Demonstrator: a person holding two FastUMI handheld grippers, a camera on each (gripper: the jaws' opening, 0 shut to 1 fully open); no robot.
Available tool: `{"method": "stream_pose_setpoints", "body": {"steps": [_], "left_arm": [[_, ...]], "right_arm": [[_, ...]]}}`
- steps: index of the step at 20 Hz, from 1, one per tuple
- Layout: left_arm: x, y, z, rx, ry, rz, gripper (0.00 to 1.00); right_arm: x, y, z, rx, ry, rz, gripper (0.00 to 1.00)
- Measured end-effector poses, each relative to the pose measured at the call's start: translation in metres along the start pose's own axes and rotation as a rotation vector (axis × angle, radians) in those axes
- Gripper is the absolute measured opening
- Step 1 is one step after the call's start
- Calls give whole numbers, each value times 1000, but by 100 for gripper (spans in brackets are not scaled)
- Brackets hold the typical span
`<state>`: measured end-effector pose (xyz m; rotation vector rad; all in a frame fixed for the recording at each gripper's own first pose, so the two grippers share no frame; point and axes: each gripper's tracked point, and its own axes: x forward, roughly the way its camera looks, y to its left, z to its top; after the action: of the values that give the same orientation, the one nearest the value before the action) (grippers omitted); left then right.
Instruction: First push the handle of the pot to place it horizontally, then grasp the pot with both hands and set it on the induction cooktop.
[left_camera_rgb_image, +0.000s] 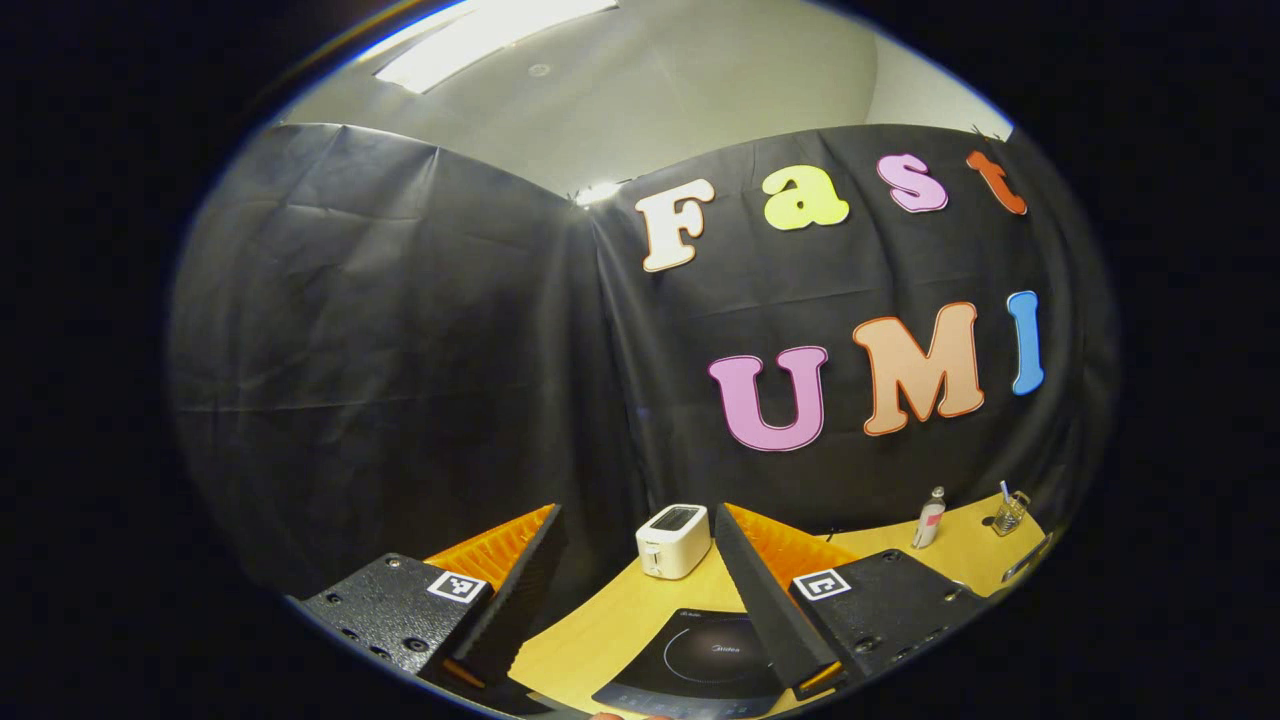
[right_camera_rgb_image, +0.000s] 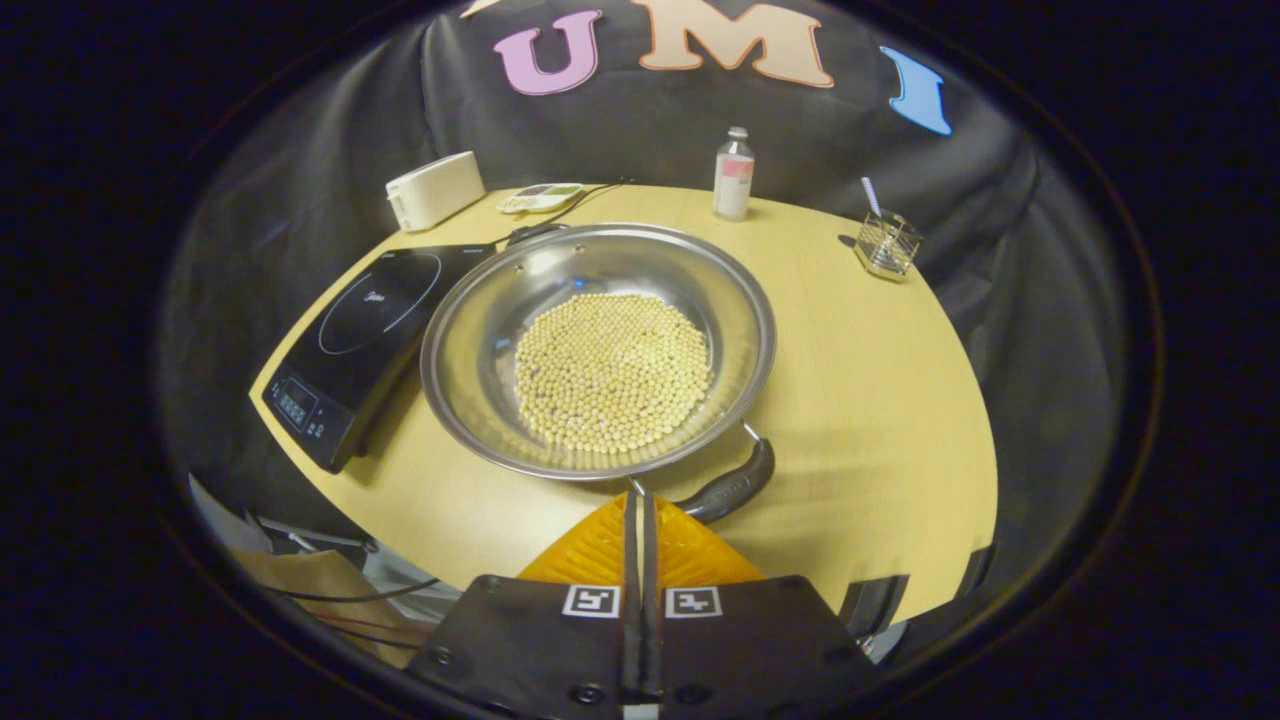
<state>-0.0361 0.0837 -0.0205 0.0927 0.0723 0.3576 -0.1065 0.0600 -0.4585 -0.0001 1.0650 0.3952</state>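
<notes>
My right gripper (right_camera_rgb_image: 640, 497) is closed with nothing in it, by the black handle (right_camera_rgb_image: 735, 487) of the steel pot (right_camera_rgb_image: 480, 330) of beans, mid-tabletop (right_camera_rgb_image: 880, 400). My left gripper (left_camera_rgb_image: 640, 520) is wide open and empty, above the induction cooktop (left_camera_rgb_image: 700, 650) near the left edge.

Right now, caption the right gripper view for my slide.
Shut right gripper at the handle of the bean-filled pot, beside the induction cooktop.

A staged recording booth set up like a small kitchen. Black cloth (left_camera_rgb_image: 400, 330) hangs as walls under a plain office ceiling with a strip light (left_camera_rgb_image: 480, 40). A pale wooden worktop (right_camera_rgb_image: 860, 380) carries an induction cooktop (right_camera_rgb_image: 370, 330), a white toaster (right_camera_rgb_image: 435, 190), a small bottle (right_camera_rgb_image: 733, 175) and a steel pot (right_camera_rgb_image: 600, 350) of beans.
</notes>
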Motion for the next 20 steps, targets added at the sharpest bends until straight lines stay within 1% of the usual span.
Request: {"method": "stream_pose_setpoints", "body": {"steps": [1, 2, 5, 13, 16, 20], "left_arm": [[-1, 0, 0, -1, 4, 5, 95], [-3, 2, -1, -2, 7, 11, 95], [-12, -6, -2, -2, 17, 26, 96], [-20, -12, -9, -9, 50, 76, 95], [-18, -15, -15, -7, 62, 75, 95], [-13, -25, -25, -12, 76, 55, 96]], "right_arm": [[2, -5, -1, -6, 5, -5, 0], [4, -11, 0, -16, 7, -12, 2], [7, -25, 2, -29, 3, -15, 3], [27, -69, 32, -28, -22, -39, 3], [32, -83, 43, -11, -37, -58, 2], [41, -95, 54, 19, -59, -83, 2]]}}
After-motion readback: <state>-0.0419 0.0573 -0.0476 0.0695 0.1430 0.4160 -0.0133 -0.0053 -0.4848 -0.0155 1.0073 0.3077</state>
